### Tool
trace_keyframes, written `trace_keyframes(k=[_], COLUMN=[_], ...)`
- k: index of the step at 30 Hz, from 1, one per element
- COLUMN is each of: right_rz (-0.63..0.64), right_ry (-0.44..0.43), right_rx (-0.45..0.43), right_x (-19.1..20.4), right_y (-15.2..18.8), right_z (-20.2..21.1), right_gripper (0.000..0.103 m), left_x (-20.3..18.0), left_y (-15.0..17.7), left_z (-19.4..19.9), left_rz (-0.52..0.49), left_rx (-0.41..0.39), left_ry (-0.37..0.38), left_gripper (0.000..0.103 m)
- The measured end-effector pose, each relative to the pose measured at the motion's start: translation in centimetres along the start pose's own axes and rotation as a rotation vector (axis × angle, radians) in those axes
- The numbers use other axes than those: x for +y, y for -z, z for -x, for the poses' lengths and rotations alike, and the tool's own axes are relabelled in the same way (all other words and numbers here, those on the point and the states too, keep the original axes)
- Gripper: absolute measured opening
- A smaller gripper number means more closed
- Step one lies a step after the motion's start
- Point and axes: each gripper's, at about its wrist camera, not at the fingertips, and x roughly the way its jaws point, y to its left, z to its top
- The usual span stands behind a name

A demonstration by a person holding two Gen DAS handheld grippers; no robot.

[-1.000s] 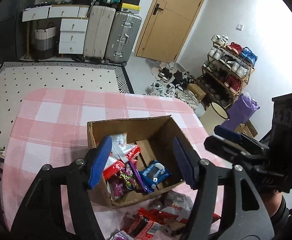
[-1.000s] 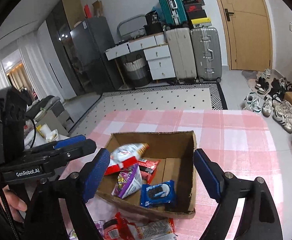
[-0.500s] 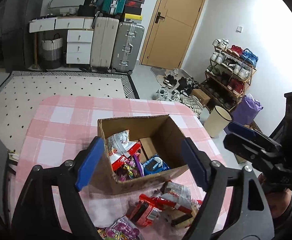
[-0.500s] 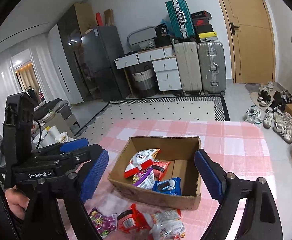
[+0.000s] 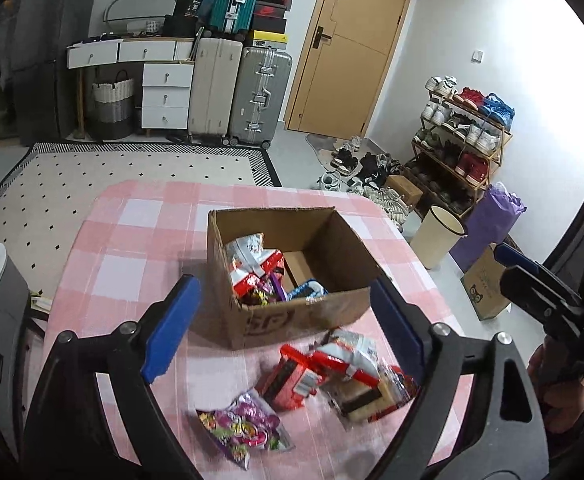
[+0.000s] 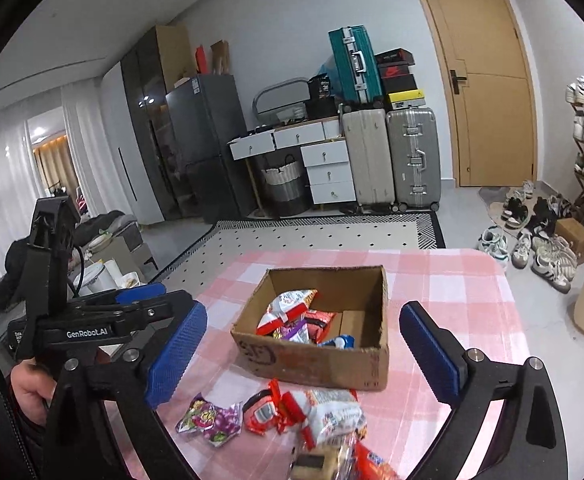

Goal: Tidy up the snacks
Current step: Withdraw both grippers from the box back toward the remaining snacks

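With both the left claw [image 5: 284,332] and right claw [image 6: 303,356] opening and nothing between their blue pads, lower one squarely over a loose foil snack packet [image 6: 210,424] lying on the pink-checked counter [image 6: 471,300] just before the open brown cardboard box [image 6: 323,328], pinching its middle.

Black hand-held gripper [image 6: 299,354]: 2 blue ribbed pads [image 6: 178,354], silver screws, white "GenRobot.AI" marking.
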Motion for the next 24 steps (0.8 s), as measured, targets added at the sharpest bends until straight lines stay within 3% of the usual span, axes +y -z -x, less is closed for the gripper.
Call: trace_keyframes(k=[6, 14, 24], right_rz=[-0.024, -0.024, -0.030], right_ry=[0.011, 0.012, -0.001], right_rx=[-0.014, -0.011, 0.022], right_x=[0.4, 1.6, 2.2], right_y=[1.8, 3.9, 6.3], right_z=[2.8, 5.3, 5.5], right_gripper=[0.102, 0.102, 0.102], left_x=[-1.0, -0.9, 1.4], left_y=[1.9, 5.1, 10.2], left_z=[2.9, 5.6, 3.5], left_rz=[-0.021, -0.007, 0.056], left_rx=[-0.011, -0.014, 0.085], left_ry=[-0.004, -0.027, -0.026], left_gripper=[0.096, 0.102, 0.102])
